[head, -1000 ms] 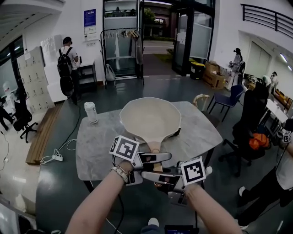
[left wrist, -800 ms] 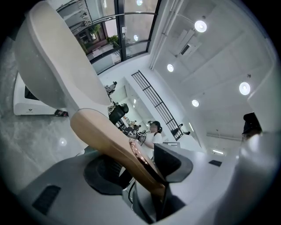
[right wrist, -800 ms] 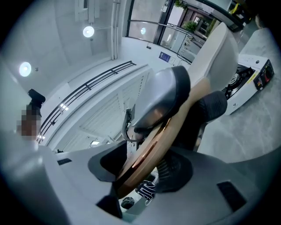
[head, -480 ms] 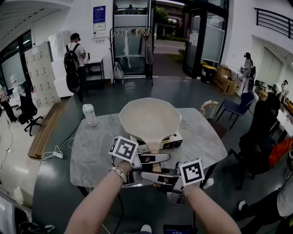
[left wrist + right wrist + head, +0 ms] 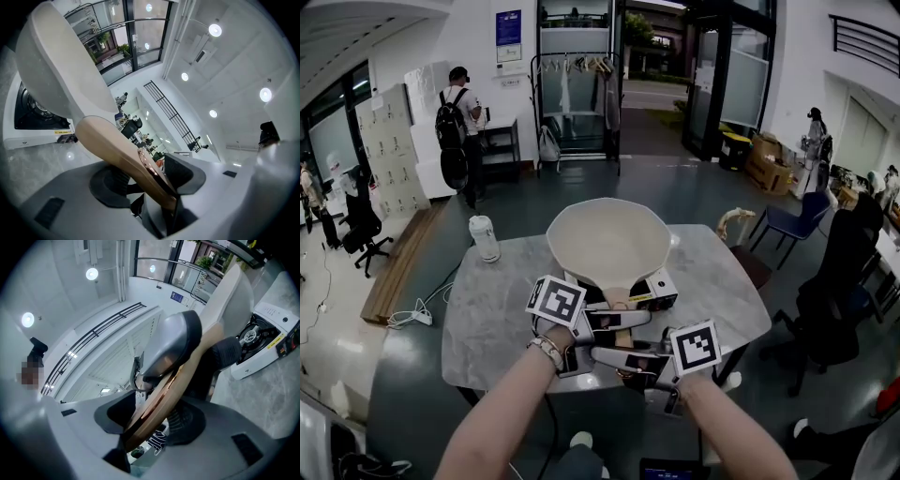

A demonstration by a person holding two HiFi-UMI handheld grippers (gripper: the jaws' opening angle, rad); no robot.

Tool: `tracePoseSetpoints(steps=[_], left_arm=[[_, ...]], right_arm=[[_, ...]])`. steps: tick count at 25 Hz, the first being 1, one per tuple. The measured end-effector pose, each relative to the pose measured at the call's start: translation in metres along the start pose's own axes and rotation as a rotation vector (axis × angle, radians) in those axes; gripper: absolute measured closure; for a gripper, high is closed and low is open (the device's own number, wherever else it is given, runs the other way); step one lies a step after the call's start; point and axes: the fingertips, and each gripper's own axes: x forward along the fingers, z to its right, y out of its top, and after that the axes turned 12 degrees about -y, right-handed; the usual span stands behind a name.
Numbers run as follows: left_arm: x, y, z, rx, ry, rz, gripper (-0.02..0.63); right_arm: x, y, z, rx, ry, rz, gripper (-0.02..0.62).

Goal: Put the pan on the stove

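Note:
A cream pan (image 5: 609, 242) with a wooden handle (image 5: 619, 302) hangs tilted over a white portable gas stove (image 5: 662, 289) on the marble table (image 5: 487, 323). Both grippers clamp the handle: my left gripper (image 5: 623, 322) higher up, my right gripper (image 5: 617, 357) at its end. In the left gripper view the pan (image 5: 61, 70) is lifted above the stove (image 5: 33, 117), and the handle (image 5: 117, 150) runs between the left gripper's (image 5: 154, 185) pads. In the right gripper view the handle (image 5: 164, 399) sits in the right gripper (image 5: 150, 425), with the pan (image 5: 225, 301) above the stove's burner (image 5: 248, 336).
A white tumbler (image 5: 485, 237) stands at the table's far left corner. Chairs (image 5: 787, 225) stand to the right of the table. A person with a backpack (image 5: 455, 122) stands by shelves at the back left, near a clothes rack (image 5: 577, 103).
The table and stove have come closer and more of the stove shows beneath the pan. Both grippers keep the same hold on the handle.

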Motion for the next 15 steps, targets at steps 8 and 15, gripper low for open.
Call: tracePoseSetpoints(steps=[8, 15], left_arm=[[-0.004, 0.009, -0.023, 0.002, 0.031, -0.008, 0.376], [-0.005, 0.016, -0.042, -0.006, 0.019, -0.012, 0.376]], right_arm=[[0.003, 0.01, 0.019, 0.023, 0.001, 0.003, 0.393], [0.007, 0.015, 0.043, 0.048, -0.02, 0.005, 0.393]])
